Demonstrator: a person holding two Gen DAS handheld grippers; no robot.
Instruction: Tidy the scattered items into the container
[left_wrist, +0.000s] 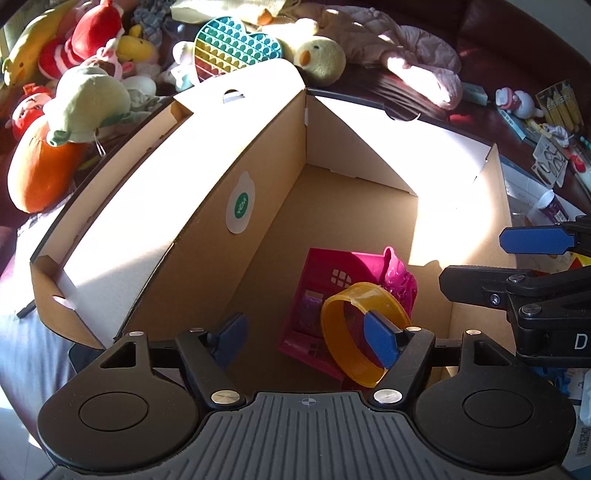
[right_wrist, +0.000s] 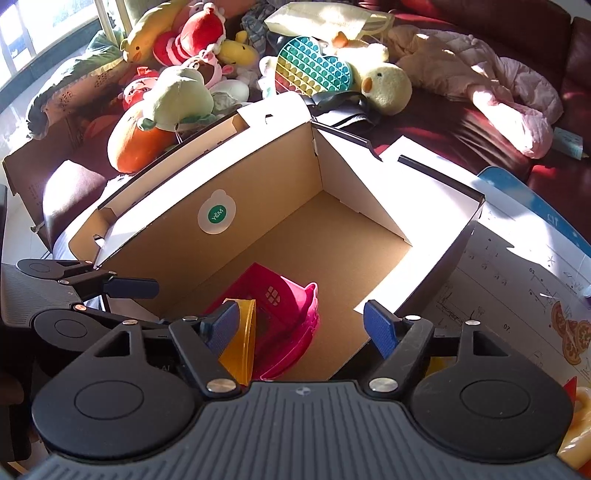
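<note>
An open cardboard box (left_wrist: 184, 221) (right_wrist: 277, 166) fills both views. On its floor, at the near end, lies a pink plastic toy (left_wrist: 332, 266) (right_wrist: 284, 314), and an orange ring (left_wrist: 332, 339) (right_wrist: 240, 350) leans on it. My left gripper (left_wrist: 306, 339) hangs open over them, its right pad (left_wrist: 382, 341) in front of the ring with nothing pressed between the pads. Over the same spot my right gripper (right_wrist: 301, 328) (left_wrist: 476, 260) is open and holds nothing. One finger (right_wrist: 133, 288) of the left gripper shows at the left edge of the box.
Plush toys (right_wrist: 177, 99), a rainbow heart-shaped bubble pad (right_wrist: 314, 66) and a pink jacket (right_wrist: 509, 92) lie on a dark red sofa behind the box. A printed sheet (right_wrist: 517, 277) lies right of the box. Small toys and packets (left_wrist: 546, 122) sit at the far right.
</note>
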